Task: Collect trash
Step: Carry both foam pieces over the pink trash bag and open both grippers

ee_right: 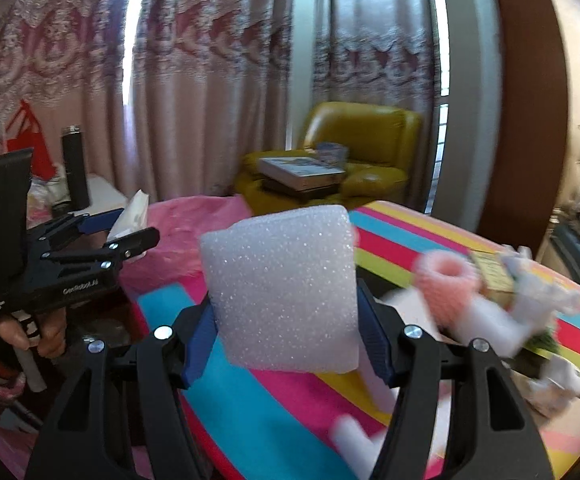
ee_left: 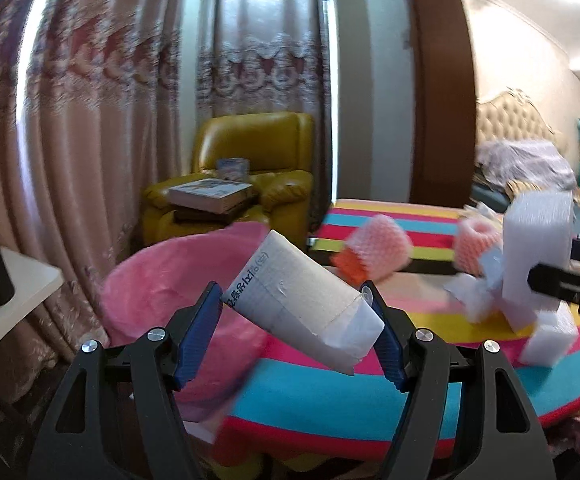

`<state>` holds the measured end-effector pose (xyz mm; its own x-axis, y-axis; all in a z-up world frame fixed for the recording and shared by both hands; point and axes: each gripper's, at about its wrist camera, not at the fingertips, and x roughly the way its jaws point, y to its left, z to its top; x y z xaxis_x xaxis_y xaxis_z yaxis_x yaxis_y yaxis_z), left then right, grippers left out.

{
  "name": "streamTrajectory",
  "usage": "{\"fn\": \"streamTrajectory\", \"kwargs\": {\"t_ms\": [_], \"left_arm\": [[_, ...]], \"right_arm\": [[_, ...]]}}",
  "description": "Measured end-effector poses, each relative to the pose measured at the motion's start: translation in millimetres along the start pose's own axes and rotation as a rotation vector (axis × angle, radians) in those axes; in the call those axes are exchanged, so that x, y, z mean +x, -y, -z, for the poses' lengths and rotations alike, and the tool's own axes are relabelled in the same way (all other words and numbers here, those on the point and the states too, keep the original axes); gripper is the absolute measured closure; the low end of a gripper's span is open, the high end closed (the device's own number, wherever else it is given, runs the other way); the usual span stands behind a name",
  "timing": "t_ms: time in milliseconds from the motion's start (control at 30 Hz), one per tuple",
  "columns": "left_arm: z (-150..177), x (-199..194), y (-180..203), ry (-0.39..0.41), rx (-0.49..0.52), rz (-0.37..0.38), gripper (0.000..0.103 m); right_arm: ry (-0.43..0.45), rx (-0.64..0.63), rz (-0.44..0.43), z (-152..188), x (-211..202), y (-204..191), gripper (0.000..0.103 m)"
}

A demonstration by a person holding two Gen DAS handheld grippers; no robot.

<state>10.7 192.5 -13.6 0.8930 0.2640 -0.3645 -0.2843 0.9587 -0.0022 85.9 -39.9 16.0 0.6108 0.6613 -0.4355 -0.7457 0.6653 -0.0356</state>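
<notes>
The left gripper (ee_left: 293, 312) holds a small paper box (ee_left: 305, 300) between its blue pads, pinched tight. The box sits in the middle of the left view, tilted, with one end over the pink trash bag (ee_left: 162, 280) at the lower left of the frame. The right gripper (ee_right: 286, 320) is closed on a white foam block (ee_right: 282, 288), which fills the middle of the right view. In that view the pink bag (ee_right: 194, 216) lies to the left, behind the block.

More trash is left on the striped surface (ee_left: 329, 404): pink foam nets (ee_left: 381, 244) and white foam bits (ee_left: 545, 336) at the right of the left view.

This looks like the carrying step, with both pieces on the way to the bag. Next, the box likely needs to be right over the bag's mouth before the left gripper opens. Then the foam block can go in too.
</notes>
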Motion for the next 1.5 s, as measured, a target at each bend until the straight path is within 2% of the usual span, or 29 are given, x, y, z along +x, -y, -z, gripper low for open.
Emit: {"fn": "streamTrajectory", "kwargs": {"t_ms": [133,367,667,1000,1167,1200,1233,1267,1400,1500], "left_arm": [[-8.4,3.4,-41.3,-0.004,-0.050,-0.055,0.037],[-14.2,25.2,-91.3,-0.038,-0.057,-0.116,0.037],[-13.6,58.8,-120.7,-0.062,-0.042,-0.097,0.037],[-1.1,82.9,-134.6,-0.099,-0.040,-0.077,0.037],[1.8,84.8,-139.0,-0.095,-0.049,-0.083,0.036],[1.6,86.1,-139.7,-0.092,-0.047,-0.085,0.035],[1.5,86.4,-140.6,-0.087,-0.046,-0.090,0.033],[2.1,86.8,-141.6,-0.085,-0.047,-0.099,0.031],[5.9,78.1,-145.9,-0.063,-0.075,-0.106,0.018],[6.4,62.5,-148.9,-0.015,-0.106,-0.098,0.010]], "right_arm": [[0.001,-0.039,-0.036,-21.2,26.9,-20.0,0.041],[-0.007,-0.035,-0.125,-65.7,83.2,-44.6,0.041],[-0.046,-0.103,-0.183,-111.4,167.4,-87.6,0.041],[-0.098,-0.074,-0.215,-115.8,226.1,-102.7,0.041],[-0.116,-0.080,-0.229,-115.8,242.6,-111.0,0.039],[-0.126,-0.077,-0.241,-115.3,246.4,-111.3,0.035],[-0.130,-0.077,-0.242,-114.9,248.4,-111.5,0.025],[-0.125,-0.072,-0.233,-114.8,248.7,-110.8,0.020],[-0.096,-0.008,-0.225,-115.8,235.4,-94.2,0.020],[-0.059,0.004,-0.199,-114.3,205.4,-80.3,0.019]]}}
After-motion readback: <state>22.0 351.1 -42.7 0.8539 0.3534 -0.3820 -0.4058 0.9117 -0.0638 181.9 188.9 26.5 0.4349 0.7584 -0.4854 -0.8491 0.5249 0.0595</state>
